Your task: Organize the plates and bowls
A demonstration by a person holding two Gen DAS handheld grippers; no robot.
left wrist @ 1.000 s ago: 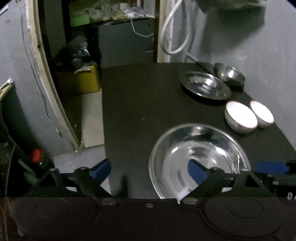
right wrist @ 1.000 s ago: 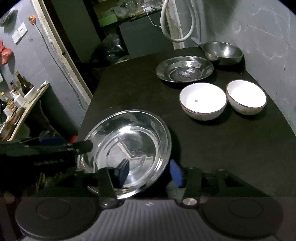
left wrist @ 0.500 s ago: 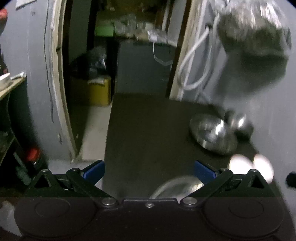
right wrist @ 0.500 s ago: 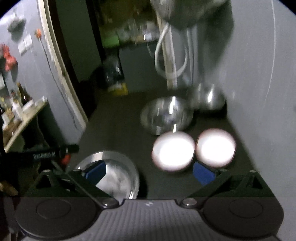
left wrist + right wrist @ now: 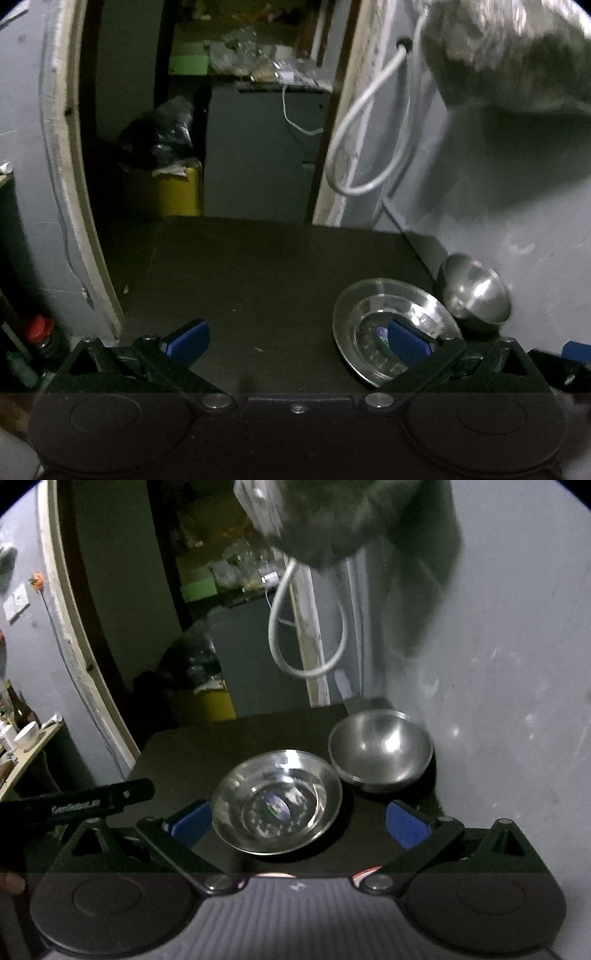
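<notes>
Both tongs have lifted off the big steel dish and swung toward the bench's far right corner, where the steel plate (image 5: pixel 277 801) and steel bowl (image 5: pixel 380 751) sit. Left tongs (image 5: pixel 297 338) and right tongs (image 5: pixel 297 821) gape wide, empty. Both pieces look light, stiff and slick; pinch the thin rims.

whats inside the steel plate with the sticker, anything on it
The steel plate holds only a small sticker at its centre; no food or dish sits in it. The steel bowl stands beside it, also empty. The plate's near right part is hidden in the left view by a tong fingertip.
</notes>
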